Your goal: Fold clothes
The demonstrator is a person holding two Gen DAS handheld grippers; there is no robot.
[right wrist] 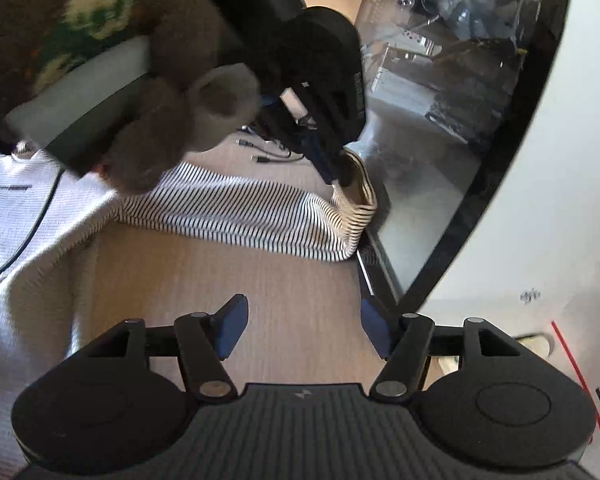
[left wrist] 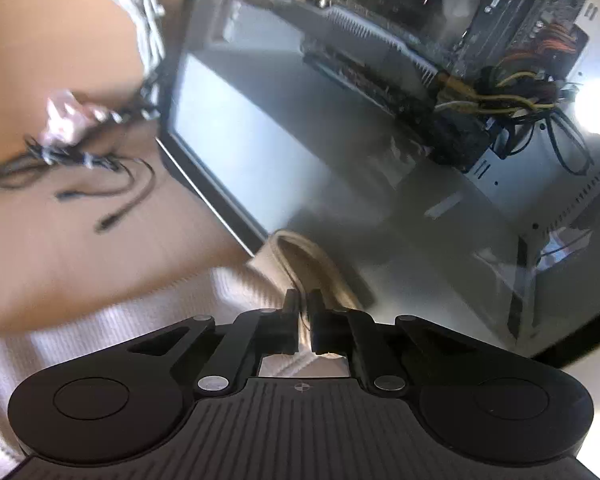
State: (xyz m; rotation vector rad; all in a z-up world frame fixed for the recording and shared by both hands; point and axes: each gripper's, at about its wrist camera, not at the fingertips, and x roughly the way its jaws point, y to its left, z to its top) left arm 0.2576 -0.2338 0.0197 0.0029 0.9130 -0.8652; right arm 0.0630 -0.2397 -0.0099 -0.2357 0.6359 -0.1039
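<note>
A white ribbed garment point(right wrist: 20, 216) lies on the wooden table point(right wrist: 228, 280), and its black-and-white striped sleeve point(right wrist: 240, 208) stretches out to the right. My left gripper point(right wrist: 340, 178) is shut on the sleeve's cuff point(right wrist: 360, 204) close to the computer case. In the left wrist view the cream cuff point(left wrist: 320, 268) is pinched between the fingers of the left gripper point(left wrist: 305, 304), and ribbed fabric point(left wrist: 100, 340) trails off to the left. My right gripper point(right wrist: 303, 322) hangs open over bare wood in front of the sleeve, with nothing between its blue pads point(right wrist: 232, 328).
A computer case with a glass side panel point(right wrist: 440, 168) point(left wrist: 340, 140) stands right of the sleeve. A brown plush toy in a green knit point(right wrist: 140, 80) looms at the upper left. Loose black cables point(left wrist: 80, 184) and a white cable point(left wrist: 140, 12) lie on the table. A black wire point(right wrist: 28, 232) crosses the white garment.
</note>
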